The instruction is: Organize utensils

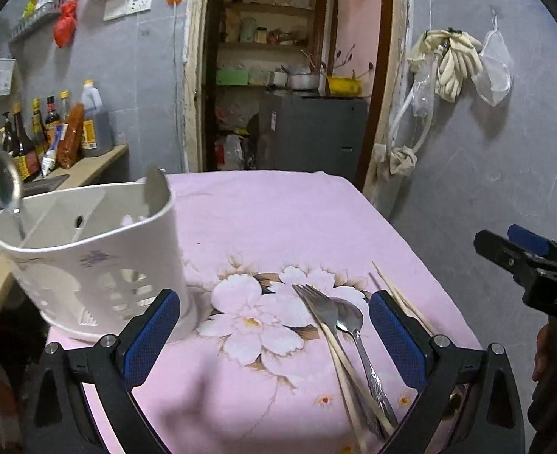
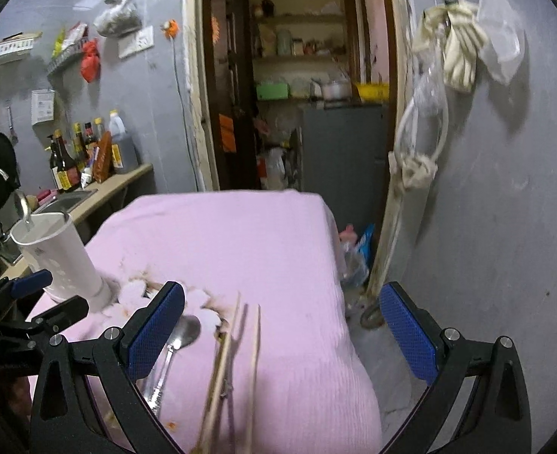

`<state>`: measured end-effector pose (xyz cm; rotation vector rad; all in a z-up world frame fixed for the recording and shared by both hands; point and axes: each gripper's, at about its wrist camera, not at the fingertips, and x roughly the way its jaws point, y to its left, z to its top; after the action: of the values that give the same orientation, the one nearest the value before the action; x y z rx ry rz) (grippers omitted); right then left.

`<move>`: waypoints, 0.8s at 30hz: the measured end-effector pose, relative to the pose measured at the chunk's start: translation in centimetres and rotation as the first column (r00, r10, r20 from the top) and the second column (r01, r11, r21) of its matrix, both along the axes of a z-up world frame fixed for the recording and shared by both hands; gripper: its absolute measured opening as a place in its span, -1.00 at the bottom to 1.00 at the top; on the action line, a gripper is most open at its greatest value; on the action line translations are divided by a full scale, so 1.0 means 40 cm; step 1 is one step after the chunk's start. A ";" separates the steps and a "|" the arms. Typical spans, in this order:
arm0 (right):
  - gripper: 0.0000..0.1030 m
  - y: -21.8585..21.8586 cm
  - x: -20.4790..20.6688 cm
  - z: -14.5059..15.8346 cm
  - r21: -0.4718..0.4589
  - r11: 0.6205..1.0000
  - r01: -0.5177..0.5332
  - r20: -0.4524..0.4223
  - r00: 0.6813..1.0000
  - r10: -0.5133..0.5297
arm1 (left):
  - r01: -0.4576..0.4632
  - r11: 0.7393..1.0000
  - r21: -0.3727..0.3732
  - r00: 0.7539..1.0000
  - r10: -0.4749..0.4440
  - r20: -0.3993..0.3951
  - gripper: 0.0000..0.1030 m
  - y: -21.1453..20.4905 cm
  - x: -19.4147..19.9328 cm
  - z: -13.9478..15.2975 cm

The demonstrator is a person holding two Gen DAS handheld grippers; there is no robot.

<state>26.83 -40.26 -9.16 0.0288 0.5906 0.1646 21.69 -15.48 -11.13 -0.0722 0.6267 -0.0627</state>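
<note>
A white utensil holder (image 1: 89,261) stands at the left of the pink cloth-covered table (image 1: 263,219), with a spoon (image 1: 8,185) and a flat blade (image 1: 157,189) standing in it. A fork (image 1: 321,310), a spoon (image 1: 350,317) and wooden chopsticks (image 1: 403,299) lie on the cloth between and beside my left gripper's fingers. My left gripper (image 1: 274,325) is open and empty above them. My right gripper (image 2: 282,325) is open and empty over the chopsticks (image 2: 255,344), fork (image 2: 233,344) and spoon (image 2: 183,335). The holder (image 2: 59,261) shows at the left there.
A counter (image 1: 93,162) with sauce bottles (image 1: 51,128) and a sink lies left of the table. A doorway with shelves and a grey cabinet (image 1: 312,132) is behind. The table's right edge drops to the floor beside a grey wall with hanging bags (image 2: 501,34).
</note>
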 end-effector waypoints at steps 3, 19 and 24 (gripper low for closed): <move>0.96 -0.006 0.029 -0.034 0.013 1.000 -0.016 -0.031 0.999 0.016 | 0.020 1.000 0.000 1.000 -0.020 -0.022 0.78 -0.011 0.033 -0.013; -0.14 0.035 0.184 -0.227 0.062 0.990 -0.126 -0.264 0.954 0.138 | 0.069 0.983 -0.171 0.963 -0.110 -0.245 0.09 -0.030 0.204 -0.140; -0.22 0.053 0.199 -0.250 0.077 0.985 -0.155 -0.287 0.943 0.171 | 0.044 0.972 -0.231 0.951 -0.111 -0.287 -0.07 -0.015 0.221 -0.165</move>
<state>34.78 -38.16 -19.15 0.0566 0.8855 0.3418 30.54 -16.06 -17.72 -0.2778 0.9240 -0.2017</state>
